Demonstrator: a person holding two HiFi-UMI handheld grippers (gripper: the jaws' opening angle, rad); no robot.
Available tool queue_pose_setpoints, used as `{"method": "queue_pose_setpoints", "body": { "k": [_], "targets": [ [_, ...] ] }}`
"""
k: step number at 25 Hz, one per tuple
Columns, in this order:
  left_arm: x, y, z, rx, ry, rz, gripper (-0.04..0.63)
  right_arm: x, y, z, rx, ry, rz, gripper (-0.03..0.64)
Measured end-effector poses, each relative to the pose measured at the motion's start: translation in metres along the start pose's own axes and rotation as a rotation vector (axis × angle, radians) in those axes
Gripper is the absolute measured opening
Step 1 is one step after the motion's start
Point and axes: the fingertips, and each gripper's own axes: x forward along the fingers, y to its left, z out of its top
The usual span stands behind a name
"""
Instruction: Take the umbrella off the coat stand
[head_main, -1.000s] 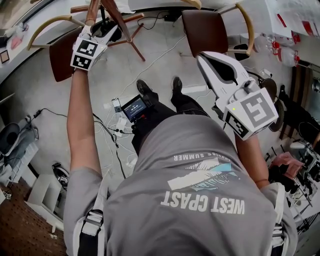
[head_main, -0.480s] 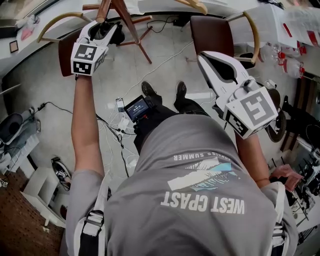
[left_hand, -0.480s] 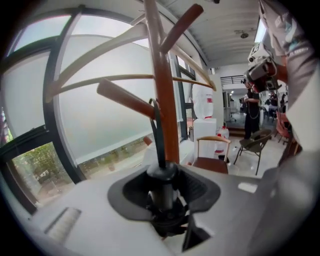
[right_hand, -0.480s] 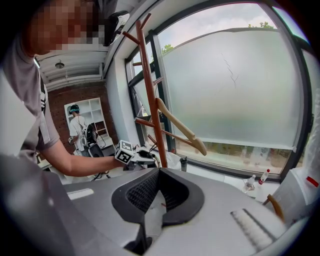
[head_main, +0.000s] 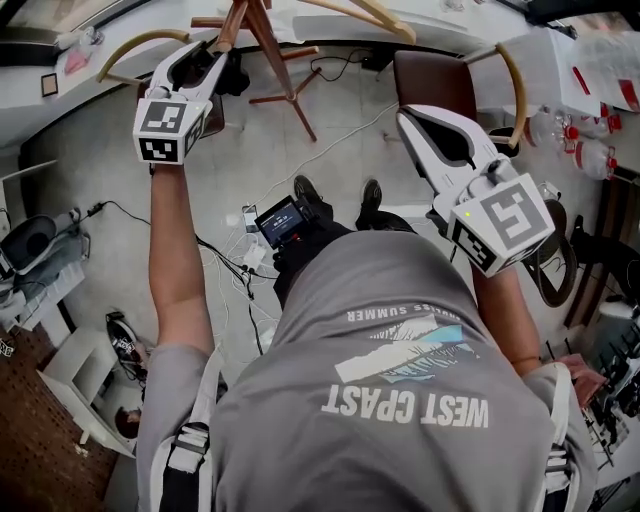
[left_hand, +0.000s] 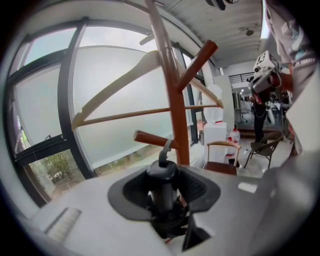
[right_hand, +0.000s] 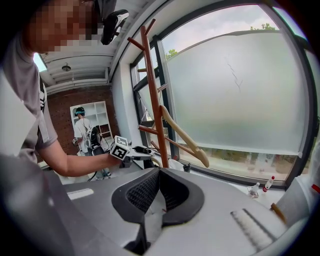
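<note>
My left gripper (left_hand: 162, 175) is shut on the black umbrella handle (left_hand: 162, 194), which stands upright between the jaws. The handle's strap loop (left_hand: 164, 149) reaches up to a short peg (left_hand: 150, 139) of the brown wooden coat stand (left_hand: 172, 95); whether it still hangs on the peg I cannot tell. In the head view that gripper (head_main: 205, 68) is raised at the upper left, right beside the stand (head_main: 252, 25), with the dark umbrella (head_main: 233, 75) at its tip. The right gripper (head_main: 412, 118) is held apart at the right, shut and with nothing in it (right_hand: 159, 171).
A pale wooden hanger (left_hand: 117, 80) hangs on the stand's upper pegs. Brown chairs (head_main: 440, 75) stand behind, and cables and a small screen device (head_main: 285, 220) lie on the floor by my feet. Another person (right_hand: 82, 125) stands in the room's back.
The left gripper has risen along the coat stand with the umbrella handle in it. The right gripper has stayed where it was.
</note>
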Motion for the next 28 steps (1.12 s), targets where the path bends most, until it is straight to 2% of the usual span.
{"method": "queue_pose_setpoints", "body": {
  "k": [17,28],
  "targets": [
    [-0.062,0.044,0.047,-0.027,-0.042,0.132,0.146,-0.002,0.015,0.023,-0.028,-0.065,0.030,0.003],
    [-0.117,0.048,0.078,0.014,-0.078,0.191,0.146,-0.010,0.026,0.029,-0.031,-0.108,0.045,0.003]
  ]
}}
